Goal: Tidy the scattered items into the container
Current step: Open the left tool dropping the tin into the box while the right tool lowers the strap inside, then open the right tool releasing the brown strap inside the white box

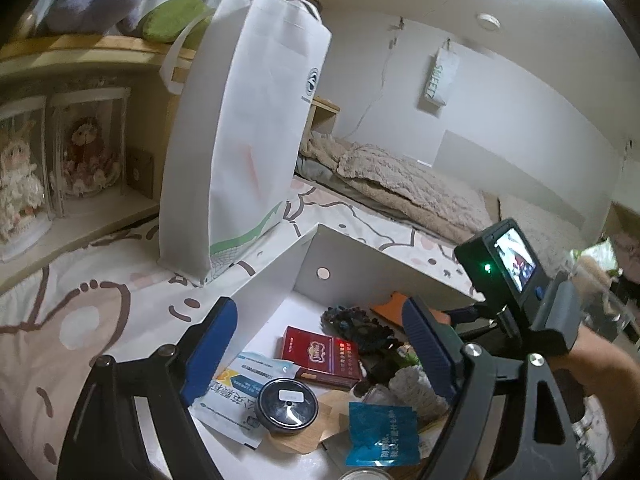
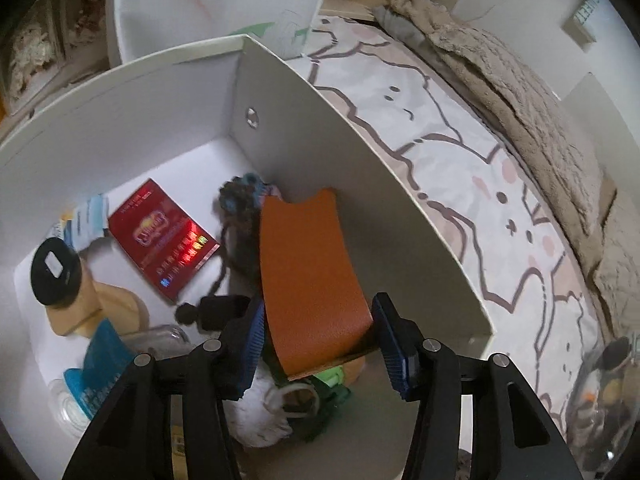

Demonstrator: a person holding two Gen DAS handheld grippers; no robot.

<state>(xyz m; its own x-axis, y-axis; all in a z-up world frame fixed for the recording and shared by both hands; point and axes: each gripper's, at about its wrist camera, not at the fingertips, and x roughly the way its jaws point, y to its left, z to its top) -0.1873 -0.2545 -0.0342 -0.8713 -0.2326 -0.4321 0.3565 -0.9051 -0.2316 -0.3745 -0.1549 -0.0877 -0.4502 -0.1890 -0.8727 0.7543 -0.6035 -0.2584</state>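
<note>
On the bed, at far left, a tall white bag (image 1: 240, 128) stands upright beside a white open box (image 2: 120, 92), the container, which rests on a cartoon-print sheet (image 2: 480, 184). Inside the box, from left to right, lie a round black tin (image 2: 56, 272), a blue sachet (image 2: 100, 364), a red flat pack (image 2: 164, 236), a dark knitted piece (image 2: 240, 204) and an orange leather-look sleeve (image 2: 308, 280). The left claw (image 1: 320, 356) hovers wide open above the box, gripping nothing. The right claw (image 2: 320, 344) reaches into the box with its blue pads on either side of the sleeve's lower end; the jaws look parted, though whether either pad touches the sleeve I cannot tell. The sleeve appears light, thin and slightly flexible, with a smooth face likely to slip, so its stiffer side edges near the bottom seem the surest hold. At far right, outside the box, sits a clear glass bowl (image 2: 604, 396).
</note>
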